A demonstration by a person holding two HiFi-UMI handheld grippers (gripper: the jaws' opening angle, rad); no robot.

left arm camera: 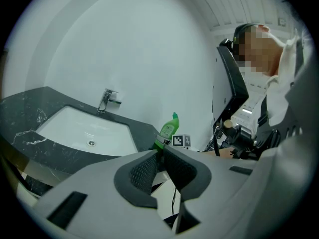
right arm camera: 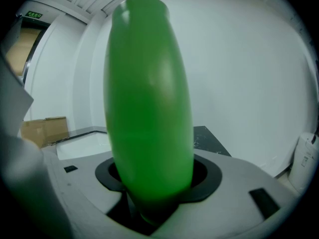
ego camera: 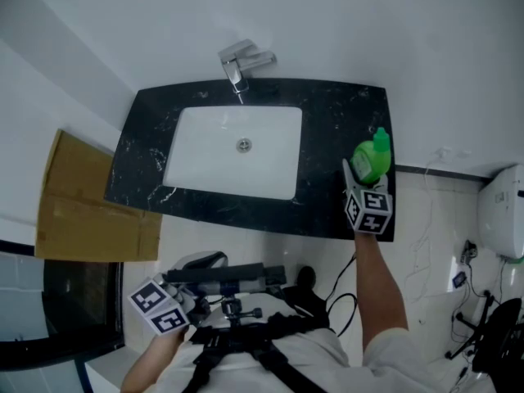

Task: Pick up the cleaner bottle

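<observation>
The right claw (right arm camera: 154,183) pinches a green plastic cleaner bottle (right arm camera: 149,98) upright at the right end of the black marble counter (ego camera: 336,121), right of the white basin (ego camera: 205,150). The left claw (left arm camera: 160,159) is pressed together, empty, near the person's body.

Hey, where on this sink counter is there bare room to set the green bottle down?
The black counter is bare in a strip between the basin and the cleaner bottle held in the right hand-held gripper, and in another strip left of the basin. The back edge is tight around the faucet; the front lip is thin.
</observation>
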